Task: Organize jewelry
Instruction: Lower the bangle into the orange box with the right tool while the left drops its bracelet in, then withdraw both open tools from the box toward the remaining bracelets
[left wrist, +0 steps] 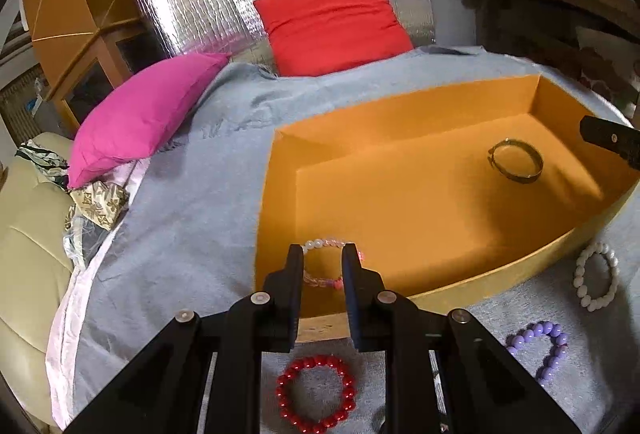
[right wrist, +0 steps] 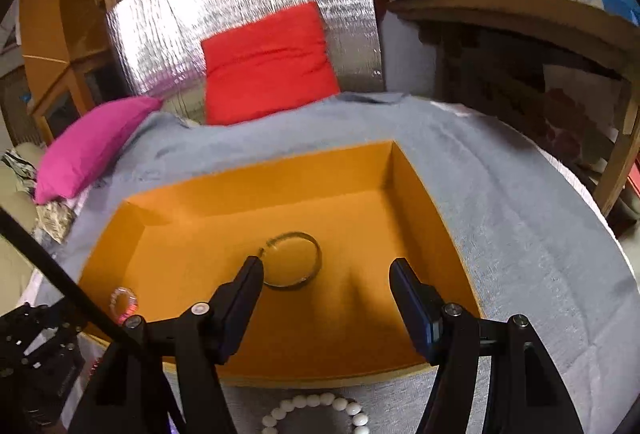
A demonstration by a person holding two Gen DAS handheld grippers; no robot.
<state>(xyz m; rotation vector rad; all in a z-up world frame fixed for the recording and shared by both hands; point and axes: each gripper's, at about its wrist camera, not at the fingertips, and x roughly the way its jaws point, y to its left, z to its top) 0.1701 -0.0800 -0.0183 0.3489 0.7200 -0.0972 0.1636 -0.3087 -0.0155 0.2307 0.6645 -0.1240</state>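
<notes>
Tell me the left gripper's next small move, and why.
Probably open the left gripper and let go: its fingers pinch the pink-and-white bead bracelet just inside the near wall of the orange box, where the metal bangle already lies.

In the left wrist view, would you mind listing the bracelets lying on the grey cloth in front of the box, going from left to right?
Red bead bracelet → purple bead bracelet → white bead bracelet. All three lie on the grey cloth, outside the orange box.
</notes>
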